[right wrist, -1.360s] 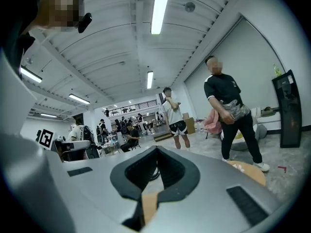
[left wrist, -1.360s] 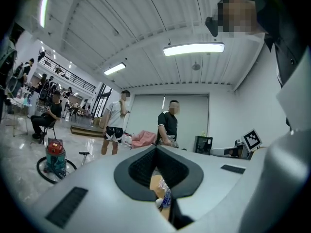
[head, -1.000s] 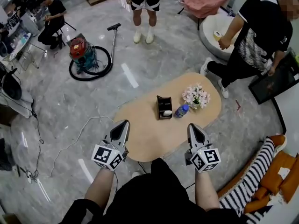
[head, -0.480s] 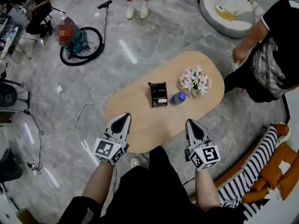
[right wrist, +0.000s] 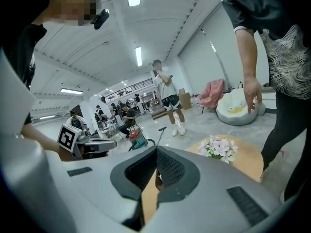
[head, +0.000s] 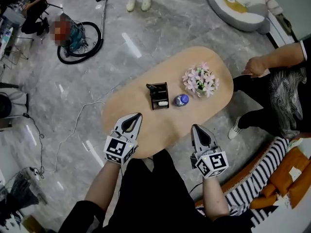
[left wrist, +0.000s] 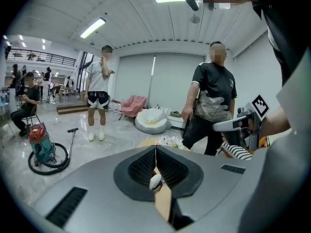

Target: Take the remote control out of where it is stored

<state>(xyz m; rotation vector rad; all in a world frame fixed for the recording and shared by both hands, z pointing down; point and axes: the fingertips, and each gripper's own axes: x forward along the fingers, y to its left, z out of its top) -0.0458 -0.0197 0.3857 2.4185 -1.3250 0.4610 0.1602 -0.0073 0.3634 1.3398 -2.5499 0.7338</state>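
Remote (head: 163,103): taken to be the white item lying in the near compartment of holder (head: 158,94), near the middle of table (head: 126,106); stored open-topped, presumably for easy reach from above. Bottle (head: 181,100) just beside the holder, on the right; flowers (head: 200,80) toward the far right end. Left gripper (head: 137,115) at the near edge, jaws pressed together, nothing between. Right gripper (head: 195,127) likewise at the near edge, jaws closed and empty. Both well apart from the holder and aimed toward it: judged an approach posture. Needs jaws opened before any grasp. Remote not yet out.
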